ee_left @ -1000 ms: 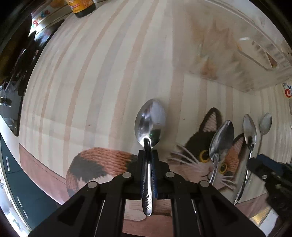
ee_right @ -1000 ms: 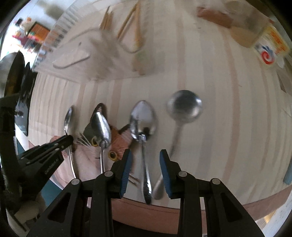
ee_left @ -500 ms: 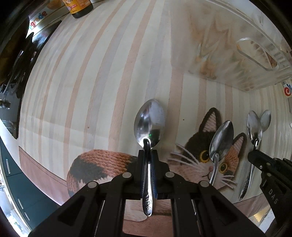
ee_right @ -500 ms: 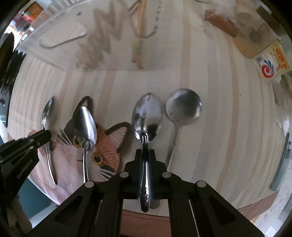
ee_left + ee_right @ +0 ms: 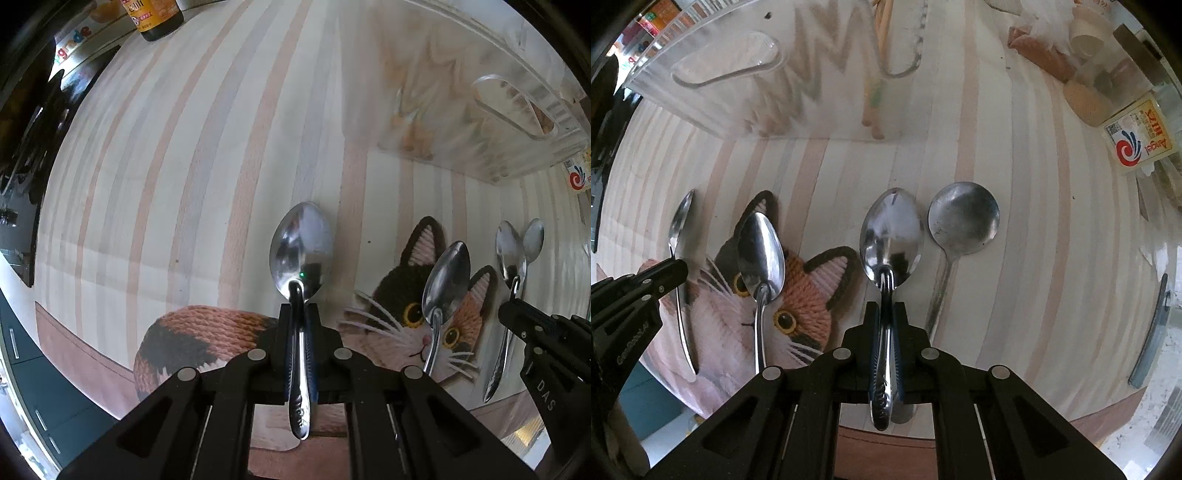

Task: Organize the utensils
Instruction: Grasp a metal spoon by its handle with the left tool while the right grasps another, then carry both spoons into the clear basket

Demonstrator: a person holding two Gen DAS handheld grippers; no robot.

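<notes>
My left gripper (image 5: pixel 298 314) is shut on the handle of a steel spoon (image 5: pixel 301 247), bowl pointing ahead over the striped cat mat. My right gripper (image 5: pixel 886 314) is shut on the handle of another steel spoon (image 5: pixel 891 236). A third spoon (image 5: pixel 761 243) lies on the cat's face between them; it also shows in the left wrist view (image 5: pixel 445 280). A round-bowled spoon (image 5: pixel 964 218) lies just right of the right-hand spoon. A clear plastic organizer tray (image 5: pixel 738 74) with chopsticks (image 5: pixel 875 74) stands at the far side.
A dark sauce bottle (image 5: pixel 155 18) stands at the far left. Jars and a labelled packet (image 5: pixel 1137 140) stand at the far right. A grey handle-like object (image 5: pixel 1152 325) lies at the right table edge. The mat's front edge is close below both grippers.
My right gripper, open one second ago, closed on the spoon's handle and has lifted it slightly. My left gripper keeps its spoon and has barely moved.
</notes>
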